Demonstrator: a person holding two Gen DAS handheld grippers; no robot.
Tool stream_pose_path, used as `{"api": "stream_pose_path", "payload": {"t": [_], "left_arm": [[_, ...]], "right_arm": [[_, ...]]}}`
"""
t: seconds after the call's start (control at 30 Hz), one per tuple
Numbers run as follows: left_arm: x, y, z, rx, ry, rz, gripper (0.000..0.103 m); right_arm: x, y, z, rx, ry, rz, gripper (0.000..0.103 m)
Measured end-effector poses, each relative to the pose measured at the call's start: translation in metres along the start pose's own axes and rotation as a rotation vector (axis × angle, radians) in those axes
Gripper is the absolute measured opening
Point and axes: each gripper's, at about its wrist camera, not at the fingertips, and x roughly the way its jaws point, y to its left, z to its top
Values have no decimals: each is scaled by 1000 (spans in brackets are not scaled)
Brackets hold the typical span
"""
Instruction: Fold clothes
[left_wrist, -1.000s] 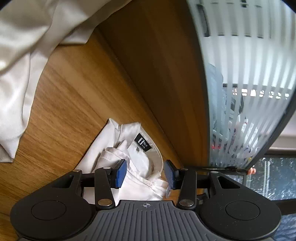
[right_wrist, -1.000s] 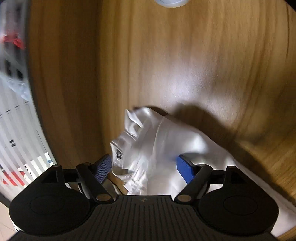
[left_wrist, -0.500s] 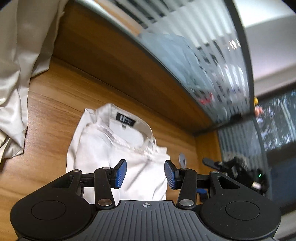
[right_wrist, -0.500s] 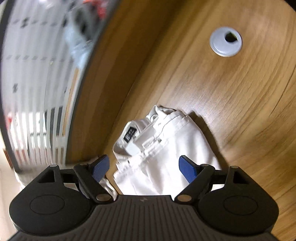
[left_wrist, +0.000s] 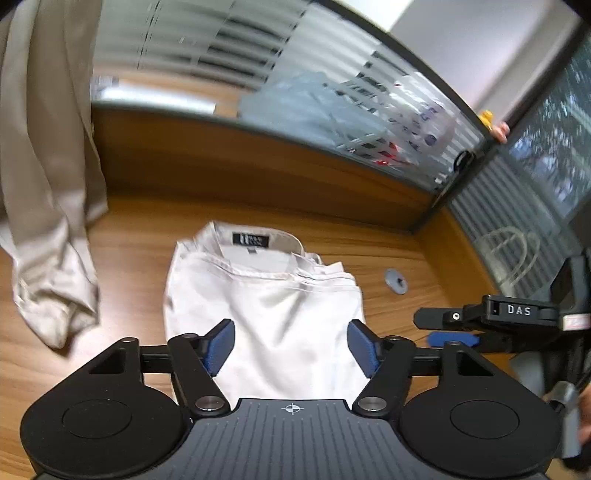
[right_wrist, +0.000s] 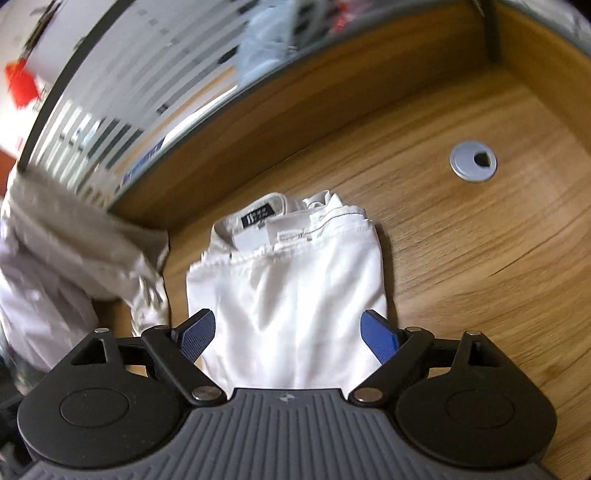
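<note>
Two garments show on the wooden worktop (left_wrist: 388, 243). A white garment (left_wrist: 266, 306) lies flat as a compact, squared packet, its black label (left_wrist: 250, 239) at the 12 o'clock end and stitched hems stacked just below it; as it lies, it looks folded. A beige garment (left_wrist: 48, 206) hangs loose and rumpled at 9 o'clock of the packet, apparently draped from something above the frame, its lower end bunched just beside the packet's edge. A grey cable grommet (right_wrist: 473, 161) sits in the worktop at 2 o'clock, well apart from the cloth.

The left tongs (left_wrist: 291, 346) stand released, blue pads spread above the 6 o'clock end of the white packet with nothing between them. The right tongs (right_wrist: 288, 334) are likewise spread wide and empty over that same end.

Judging by its sheen and soft wrinkles, the white cloth is thin, light and limp, probably a little slippery, so layers could slide apart if lifted by one corner. A pinch through all layers at the two 6 o'clock corners, or along the thick hemmed edge near the label, should keep it together. The beige piece looks just as soft and floppy; its seams or hem edges offer the firmest hold, and it would need spreading flat to be folded.
</note>
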Motion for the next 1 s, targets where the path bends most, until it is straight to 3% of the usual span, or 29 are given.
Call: {"api": "stream_pose_path", "payload": {"t": [0.17,0.57,0.77,0.93,0.97,1.0], "left_arm": [[-16,-10,-17,104,-34,46,77],[-16,21,-92,124,44,90,74],[2,42,-121,93,128,63,58],[20,46,-134,94,211,38,51],[23,45,-136,104,230,34,44],[26,44,-138,112,247,31,30]], "right_arm": [[-12,15,-24,-159,-24,-30,91],[-20,18,-100,-483,-80,-31,91],[-12,11,-137,-614,-59,-24,91],[-7,-2,-152,-631,-34,-28,91],[-5,-6,-154,-629,-25,-33,91],[-3,-9,-156,-627,-16,-40,91]]}}
